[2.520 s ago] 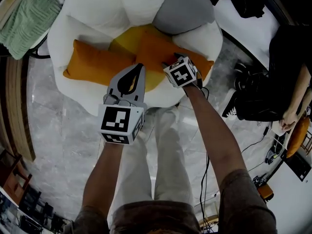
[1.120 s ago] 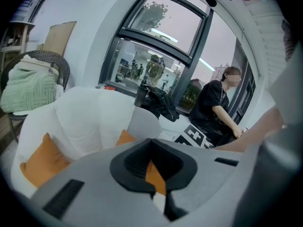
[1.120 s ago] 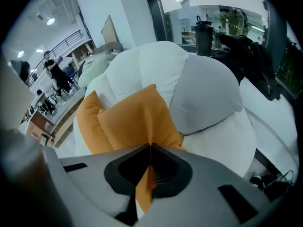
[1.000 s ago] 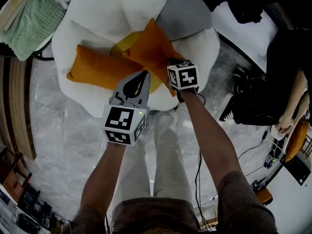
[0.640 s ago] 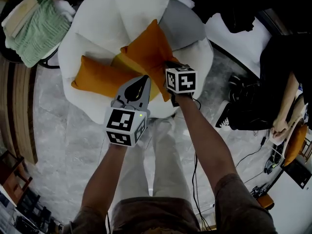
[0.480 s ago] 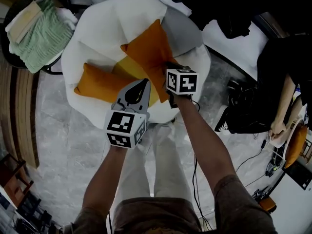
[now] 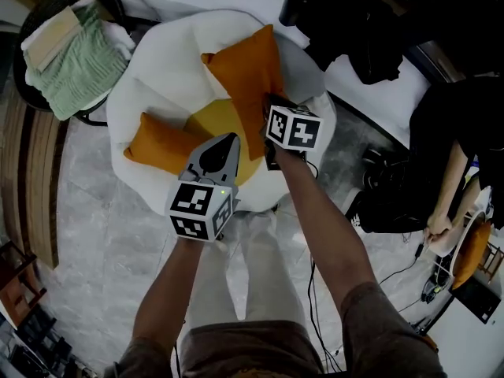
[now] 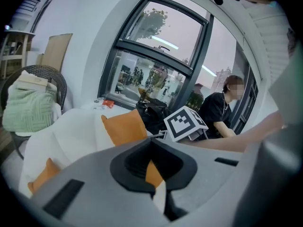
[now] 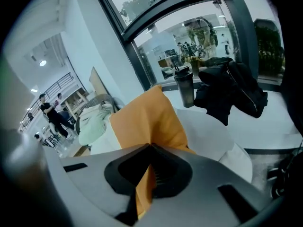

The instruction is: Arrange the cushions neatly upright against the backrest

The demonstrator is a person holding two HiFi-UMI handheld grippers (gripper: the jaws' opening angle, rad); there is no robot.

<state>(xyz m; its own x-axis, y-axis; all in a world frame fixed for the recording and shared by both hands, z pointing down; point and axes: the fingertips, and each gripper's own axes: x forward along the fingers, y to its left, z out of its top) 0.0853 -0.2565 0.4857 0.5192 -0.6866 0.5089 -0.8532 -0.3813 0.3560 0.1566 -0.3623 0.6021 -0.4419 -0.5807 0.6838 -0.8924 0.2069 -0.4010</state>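
A white petal-shaped armchair (image 7: 169,65) with a yellow seat centre (image 7: 220,124) holds two orange cushions. My right gripper (image 7: 270,123) is shut on the lower edge of one orange cushion (image 7: 246,73), which stands lifted and tilted toward the backrest; its fabric shows pinched between the jaws (image 9: 150,148). The other orange cushion (image 7: 157,144) lies flat on the left side of the seat. My left gripper (image 7: 218,150) hovers over the seat's front edge, shut with nothing held, and the lifted cushion (image 8: 124,126) is ahead of it.
A dark wicker chair with a green blanket (image 7: 71,57) stands at the upper left. Black bags and clothing (image 7: 354,18) and a dark bottle (image 9: 184,86) lie on a white surface behind the armchair. A seated person (image 7: 461,132) is at the right; cables (image 7: 409,266) cross the marble floor.
The right gripper has raised its orange cushion from lying across the seat to standing up toward the backrest. The left gripper stays shut and has hardly moved.
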